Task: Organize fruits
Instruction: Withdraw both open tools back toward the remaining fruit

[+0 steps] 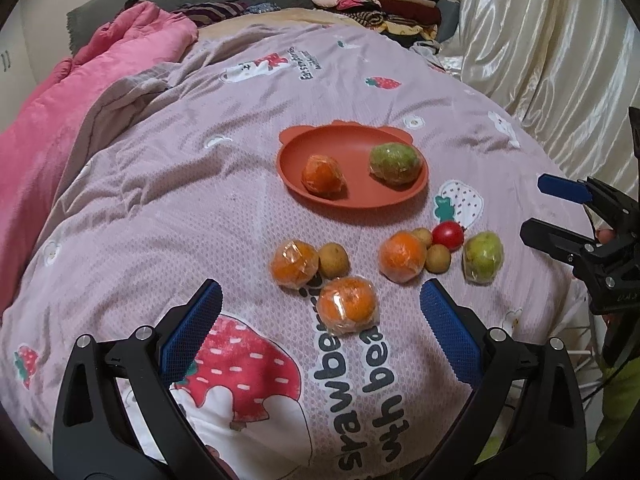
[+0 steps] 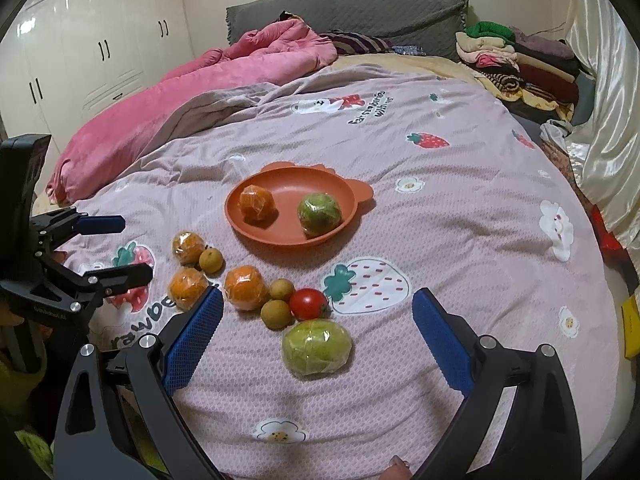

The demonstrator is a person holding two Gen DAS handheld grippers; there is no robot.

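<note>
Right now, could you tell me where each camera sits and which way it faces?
Left wrist: on the left gripper, facing across the bed at the orange plate; its open fingers show, the right gripper at the right edge.
Right wrist: on the right gripper, above a wrapped green fruit; the left gripper at left.
Both share the plate and loose fruits.

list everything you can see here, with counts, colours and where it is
plate: 1, orange-red, mid bed on the quilt
wrapped oranges: 4, orange; one on the plate, three on the quilt in front of it
wrapped green fruit: 2, green; one on the plate, one nearest the right gripper
small brown fruit: 3, tan, among the loose oranges
tomato: 1, red, beside the brown fruit
quilt: 1, lilac, strawberry print
blanket: 1, pink, behind the quilt, left side
folded clothes: 1 stack, mixed, far right corner
left gripper: jaws open, empty
right gripper: jaws open, empty
</note>
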